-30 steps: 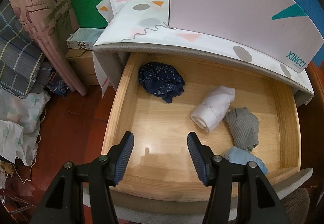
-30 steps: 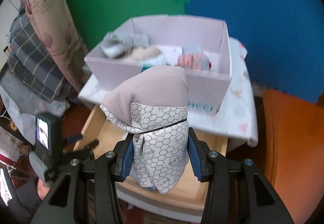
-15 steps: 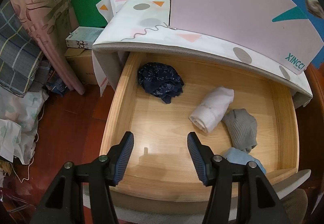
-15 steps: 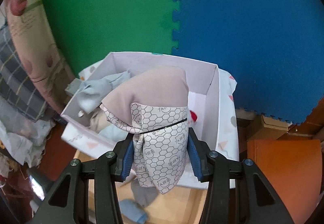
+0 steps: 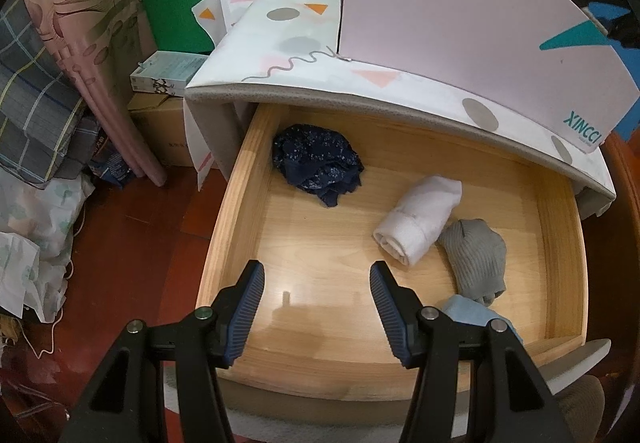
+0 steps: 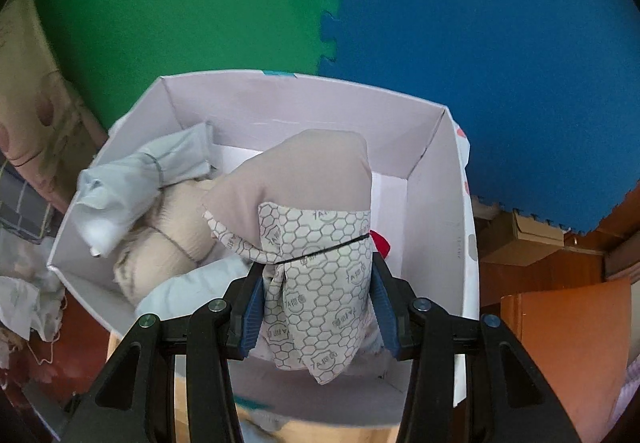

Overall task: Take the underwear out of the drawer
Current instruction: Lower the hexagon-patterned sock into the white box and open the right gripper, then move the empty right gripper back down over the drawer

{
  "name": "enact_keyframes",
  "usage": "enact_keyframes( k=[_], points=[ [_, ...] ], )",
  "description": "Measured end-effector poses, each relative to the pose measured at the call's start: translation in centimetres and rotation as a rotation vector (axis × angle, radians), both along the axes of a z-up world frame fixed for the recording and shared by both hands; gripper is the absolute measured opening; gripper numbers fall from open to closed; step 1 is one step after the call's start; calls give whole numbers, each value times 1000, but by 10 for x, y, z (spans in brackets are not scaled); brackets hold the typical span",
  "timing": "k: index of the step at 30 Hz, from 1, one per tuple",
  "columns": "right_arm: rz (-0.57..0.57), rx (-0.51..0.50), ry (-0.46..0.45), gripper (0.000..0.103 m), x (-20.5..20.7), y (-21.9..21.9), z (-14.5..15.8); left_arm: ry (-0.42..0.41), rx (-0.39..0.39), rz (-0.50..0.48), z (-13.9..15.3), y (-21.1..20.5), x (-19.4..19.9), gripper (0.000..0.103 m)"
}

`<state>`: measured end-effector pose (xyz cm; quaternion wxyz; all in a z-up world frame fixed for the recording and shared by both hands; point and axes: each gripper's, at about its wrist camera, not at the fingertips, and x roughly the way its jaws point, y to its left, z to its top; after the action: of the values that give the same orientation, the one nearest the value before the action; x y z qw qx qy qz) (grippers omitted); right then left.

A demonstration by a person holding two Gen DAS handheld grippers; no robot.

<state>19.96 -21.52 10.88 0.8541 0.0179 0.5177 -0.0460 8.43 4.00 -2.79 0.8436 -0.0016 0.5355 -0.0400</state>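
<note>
Since a second ago the right gripper [image 6: 318,303] has carried its beige underwear with the honeycomb-print band [image 6: 312,243] from in front of the white box [image 6: 436,179] to directly above its open top, while the left gripper [image 5: 316,307] has not shifted over the wooden drawer [image 5: 236,211]. From the left in the drawer view, the left gripper hangs with its jaws spread and nothing between them above the bare front of the drawer floor; a dark blue lace piece [image 5: 316,163] lies near the back left corner, a rolled white piece [image 5: 418,223] sits toward the middle, a grey knitted piece [image 5: 476,259] touches its right side, and a light blue piece [image 5: 472,313] peeks out behind the right finger. From the left in the box view, a pale blue-grey garment [image 6: 136,187] and a cream one [image 6: 172,247] already lie inside the box, and the right gripper pinches the beige underwear by its printed band, a red scrap [image 6: 382,243] showing just right of it.
</note>
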Motion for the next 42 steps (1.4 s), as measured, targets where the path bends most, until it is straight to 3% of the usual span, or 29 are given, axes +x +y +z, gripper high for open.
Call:
enact_keyframes(
  k=[5, 11, 17, 22, 26, 29, 35, 42],
  points=[
    [-10, -2, 17, 50, 2, -2, -10, 5, -8, 4, -1, 1, 1, 56],
    [7, 41, -24, 53, -15, -5, 8, 4, -3, 5, -1, 1, 0, 56],
    [97, 65, -58, 53, -66, 1, 36, 8, 4, 14, -2, 2, 0, 56],
    [176, 59, -45, 52, -113, 9, 37, 12, 15, 21, -2, 3, 0, 56],
    [235, 77, 7, 52, -146, 15, 14, 10, 29, 27, -2, 4, -1, 56],
    [281, 89, 81, 52, -158, 25, -21, 8, 36, 33, -1, 4, -1, 56],
    [352, 104, 207, 49, -151, 45, -89, -3, 33, 51, 2, 8, -5, 56],
    [438, 64, 279, 47, -123, 74, -143, -35, 32, 43, 10, 7, -18, 56]
  ],
)
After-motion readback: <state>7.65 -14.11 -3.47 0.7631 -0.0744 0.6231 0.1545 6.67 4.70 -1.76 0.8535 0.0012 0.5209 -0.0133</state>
